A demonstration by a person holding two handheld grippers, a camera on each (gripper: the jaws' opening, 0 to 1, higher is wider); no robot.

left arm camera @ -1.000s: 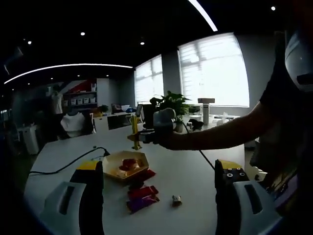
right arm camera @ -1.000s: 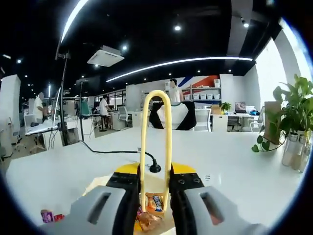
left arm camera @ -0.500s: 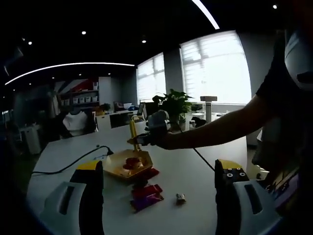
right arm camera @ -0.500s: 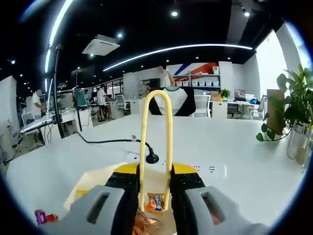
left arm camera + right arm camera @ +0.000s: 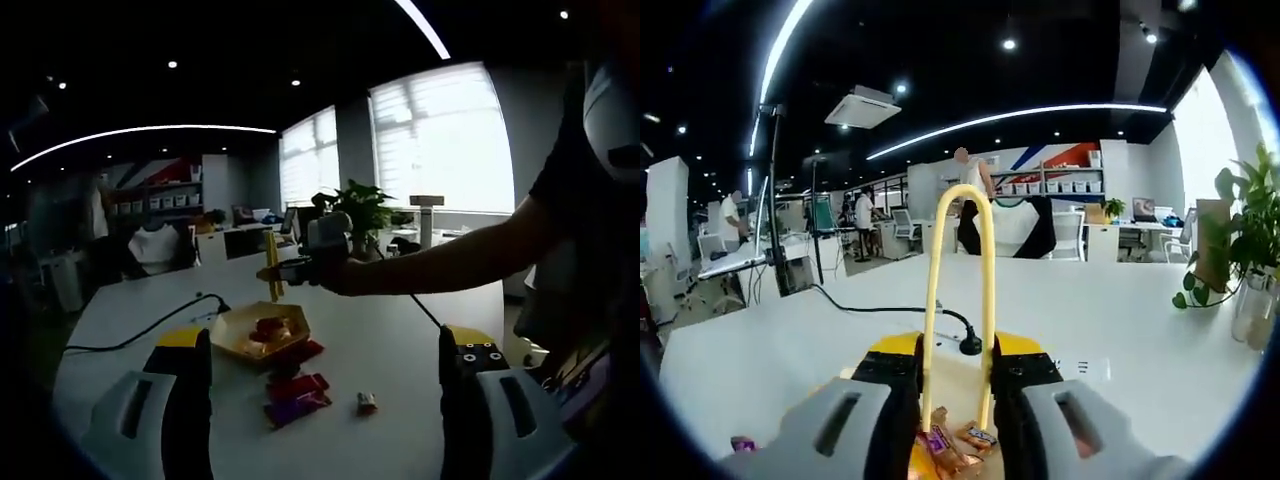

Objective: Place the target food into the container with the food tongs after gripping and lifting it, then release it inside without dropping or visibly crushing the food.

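Held above the container (image 5: 262, 335) at centre frame, the right gripper (image 5: 318, 256) has lifted the yellow tongs (image 5: 959, 300) since a moment ago, their tips hidden, so whether they pinch anything I cannot tell; wrapped snacks (image 5: 952, 445) lie inside, suggesting release is done.

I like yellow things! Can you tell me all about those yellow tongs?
The yellow tongs are one thin strip, maybe plastic, bent into a tall loop with two long arms. The right hand-held gripper squeezes both arms between its jaws. In the left gripper view the tongs are held above the tan paper tray, their tips pointing down at the snacks inside.
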